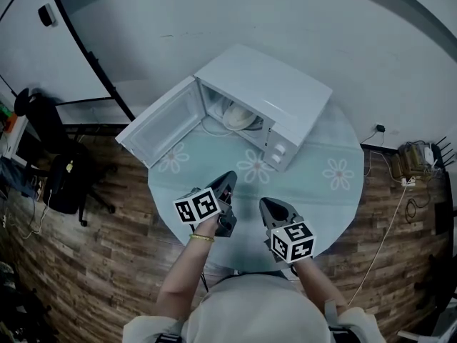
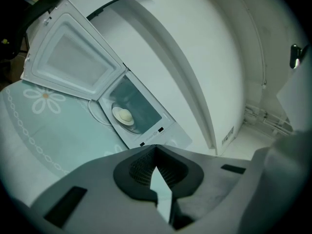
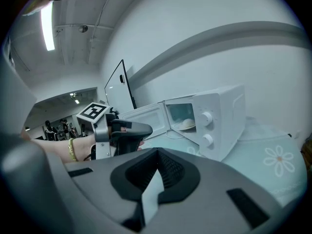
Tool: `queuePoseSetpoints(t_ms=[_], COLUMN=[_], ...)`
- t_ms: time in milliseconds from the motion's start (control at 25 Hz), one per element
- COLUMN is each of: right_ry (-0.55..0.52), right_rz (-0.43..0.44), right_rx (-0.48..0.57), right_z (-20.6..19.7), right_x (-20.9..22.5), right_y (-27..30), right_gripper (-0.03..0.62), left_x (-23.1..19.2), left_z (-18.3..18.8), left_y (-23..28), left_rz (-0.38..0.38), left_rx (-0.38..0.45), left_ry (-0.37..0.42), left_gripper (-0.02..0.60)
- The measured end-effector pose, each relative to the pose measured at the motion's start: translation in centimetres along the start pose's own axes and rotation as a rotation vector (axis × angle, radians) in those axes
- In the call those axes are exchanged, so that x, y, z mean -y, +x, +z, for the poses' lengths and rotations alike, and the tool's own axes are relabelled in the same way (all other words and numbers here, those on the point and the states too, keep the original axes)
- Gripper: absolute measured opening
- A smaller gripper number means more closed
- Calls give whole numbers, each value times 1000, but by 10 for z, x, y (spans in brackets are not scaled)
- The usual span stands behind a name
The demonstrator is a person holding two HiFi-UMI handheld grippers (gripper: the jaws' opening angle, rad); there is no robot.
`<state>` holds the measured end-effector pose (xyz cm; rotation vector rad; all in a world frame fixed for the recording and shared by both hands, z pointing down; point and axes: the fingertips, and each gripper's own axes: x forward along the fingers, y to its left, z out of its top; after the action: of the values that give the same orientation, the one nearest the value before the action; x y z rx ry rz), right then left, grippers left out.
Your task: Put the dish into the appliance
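The white microwave (image 1: 275, 91) stands on the round table (image 1: 335, 191) with its door (image 1: 161, 127) swung wide to the left. A pale dish (image 1: 239, 116) lies inside the cavity on the turntable; the same dish (image 2: 124, 116) shows in the left gripper view, and the dish (image 3: 186, 125) in the right gripper view. My left gripper (image 1: 227, 181) hovers over the table's near part, well short of the microwave, its jaws closed together and holding nothing. My right gripper (image 1: 265, 204) is beside it, also shut and empty. The right gripper view shows the left gripper (image 3: 146, 129) at its left.
A black office chair (image 1: 57, 170) stands on the wooden floor at the left. Cables and a box (image 1: 410, 163) lie on the floor at the right. A white wall rises behind the table. The open door (image 2: 73, 62) overhangs the table's left part.
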<state>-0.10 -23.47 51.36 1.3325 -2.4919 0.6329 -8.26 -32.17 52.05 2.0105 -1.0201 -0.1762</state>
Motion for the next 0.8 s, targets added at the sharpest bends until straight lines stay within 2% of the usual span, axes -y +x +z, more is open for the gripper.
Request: queuePoseSetpoints(t_ms=[160, 520, 800], right_ry=[10, 17, 19], right_rz=[-10, -16, -21], right_rx=[7, 9, 19], right_z=[-1, -11, -19], right_x=[-4, -18, -29], right_y=[-8, -27, -42], right_gripper=[5, 5, 5], left_x=[9, 22, 24], left_z=[-18, -52, -65], left_y=[-24, -73, -104], left_rz=[15, 26, 55], left_rx=[-18, -67, -71], left_ry=[53, 81, 111], left_gripper=[12, 12, 12])
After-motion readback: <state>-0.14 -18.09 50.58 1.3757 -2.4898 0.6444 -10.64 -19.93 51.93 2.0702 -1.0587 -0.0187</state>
